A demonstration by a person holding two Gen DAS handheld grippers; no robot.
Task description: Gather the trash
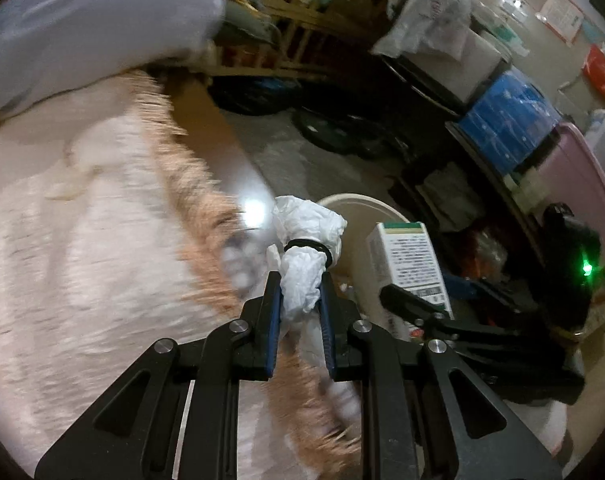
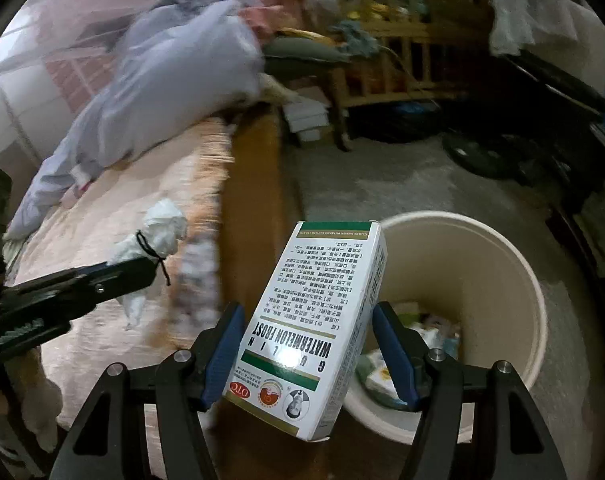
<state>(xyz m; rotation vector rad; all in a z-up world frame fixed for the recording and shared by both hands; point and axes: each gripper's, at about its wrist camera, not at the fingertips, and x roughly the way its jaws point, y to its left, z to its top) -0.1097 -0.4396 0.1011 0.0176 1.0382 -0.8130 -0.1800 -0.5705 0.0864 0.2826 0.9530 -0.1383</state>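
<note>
My left gripper (image 1: 300, 284) is shut on a crumpled white tissue wad (image 1: 308, 240) tied with a black band, held above the bed edge. It also shows in the right wrist view (image 2: 158, 236). My right gripper (image 2: 308, 316) is shut on a white medicine box (image 2: 314, 320) printed "Watermelon Frost", held just left of a cream trash bin (image 2: 514, 280) with several scraps inside. In the left wrist view the box (image 1: 412, 260) and the right gripper (image 1: 406, 300) sit in front of the bin (image 1: 354, 208).
A bed with a pink fringed cover (image 1: 82, 260) and a pale blue pillow (image 2: 174, 80) fills the left. A wooden bedside panel (image 2: 254, 200) stands by the bin. Wooden shelving (image 2: 382, 60), dark bags and stacked crates (image 1: 510, 120) line the far side of the grey floor (image 2: 382, 184).
</note>
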